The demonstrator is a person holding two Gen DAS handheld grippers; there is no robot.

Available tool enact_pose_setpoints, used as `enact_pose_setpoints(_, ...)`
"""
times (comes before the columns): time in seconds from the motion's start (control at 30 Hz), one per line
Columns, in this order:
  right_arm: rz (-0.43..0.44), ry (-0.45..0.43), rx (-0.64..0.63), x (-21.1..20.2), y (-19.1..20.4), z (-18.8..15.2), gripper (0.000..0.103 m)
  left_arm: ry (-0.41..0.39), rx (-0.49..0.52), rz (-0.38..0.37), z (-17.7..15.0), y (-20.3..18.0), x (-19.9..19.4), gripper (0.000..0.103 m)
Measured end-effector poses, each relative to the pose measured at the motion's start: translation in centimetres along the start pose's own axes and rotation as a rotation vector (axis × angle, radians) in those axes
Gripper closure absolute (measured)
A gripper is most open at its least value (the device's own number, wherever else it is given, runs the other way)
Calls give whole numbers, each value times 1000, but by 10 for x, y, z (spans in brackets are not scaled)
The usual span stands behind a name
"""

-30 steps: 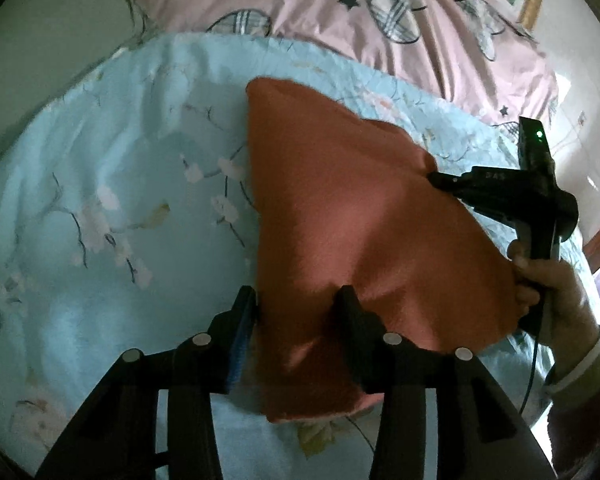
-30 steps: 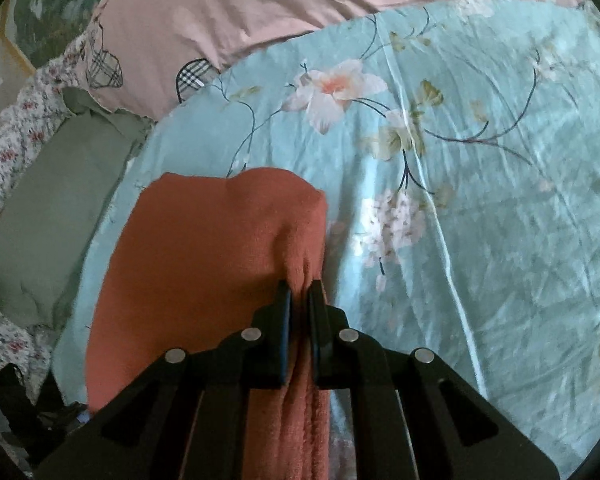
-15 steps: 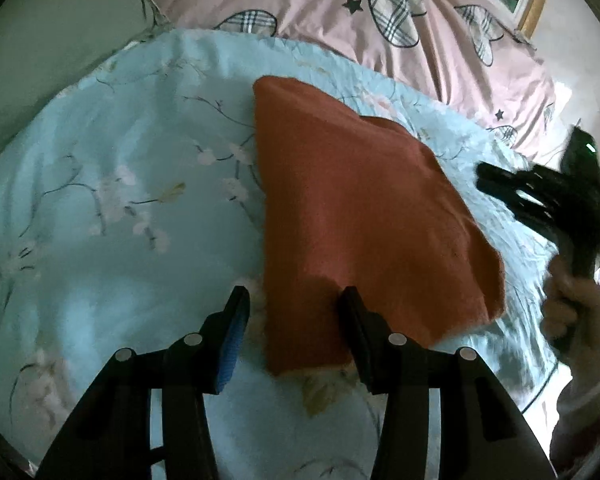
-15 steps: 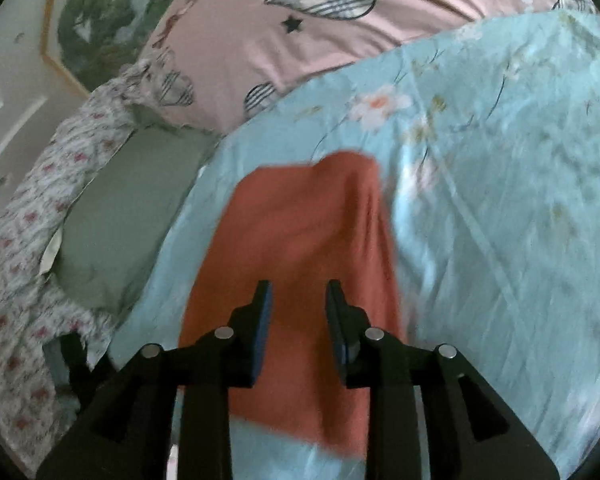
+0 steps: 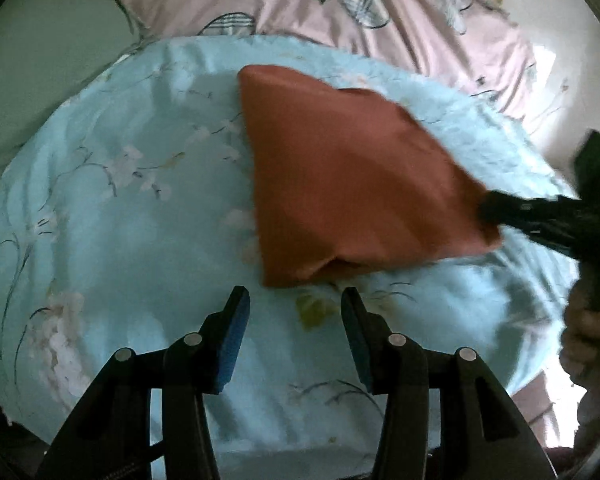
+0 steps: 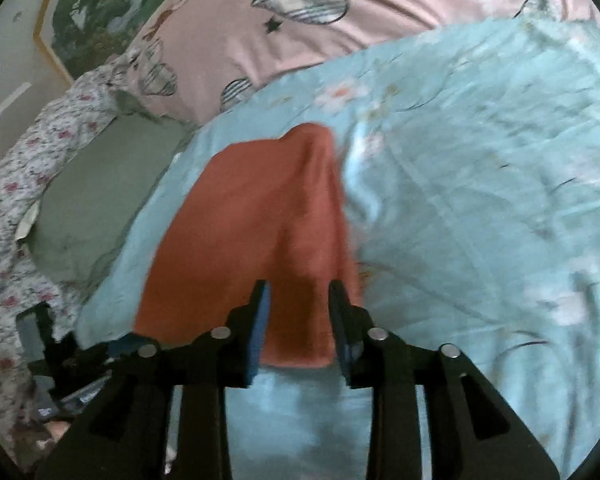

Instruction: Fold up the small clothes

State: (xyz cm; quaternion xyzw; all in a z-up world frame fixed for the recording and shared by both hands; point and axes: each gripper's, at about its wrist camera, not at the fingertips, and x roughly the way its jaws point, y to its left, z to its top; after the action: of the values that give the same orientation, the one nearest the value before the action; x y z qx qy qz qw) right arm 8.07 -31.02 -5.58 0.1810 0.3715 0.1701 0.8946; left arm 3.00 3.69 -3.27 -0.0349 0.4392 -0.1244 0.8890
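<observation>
No containers in view. Rust-orange cloth [image 5: 352,184] is lying folded, roughly triangular, mid-frame on the light blue floral sheet [image 5: 120,208]. Left gripper [image 5: 294,300] is hovering with jaws apart, empty, just below the cloth's near edge. Right gripper [image 6: 300,288] is opening, jaws straddling the cloth's near end, pads not pressing. Pink pillow [image 6: 340,20] is sitting along the top, green cushion [image 6: 96,204] at left.

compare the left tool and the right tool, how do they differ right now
The left tool hangs over bare blue sheet, short of the orange cloth; the right tool frames the cloth's near end. The left tool's jaws hold steady, the right tool's jaws are opening. Both are open and grip nothing.
</observation>
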Motion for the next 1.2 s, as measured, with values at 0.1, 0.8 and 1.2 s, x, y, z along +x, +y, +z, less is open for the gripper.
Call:
enact_pose_setpoints(0.1, 15, 31, 15, 5, -5, -2, 61, -25, -5, 36, 5, 1, 3, 55)
enact_pose_setpoints(0.8, -24, 95, 39, 5, -25, 1, 83, -13, 14, 139, -1, -3, 16, 92)
enact_pose_setpoints(1.2, 208, 61, 99, 67, 20, 72, 82, -121, 92, -88, 23, -14, -27, 89)
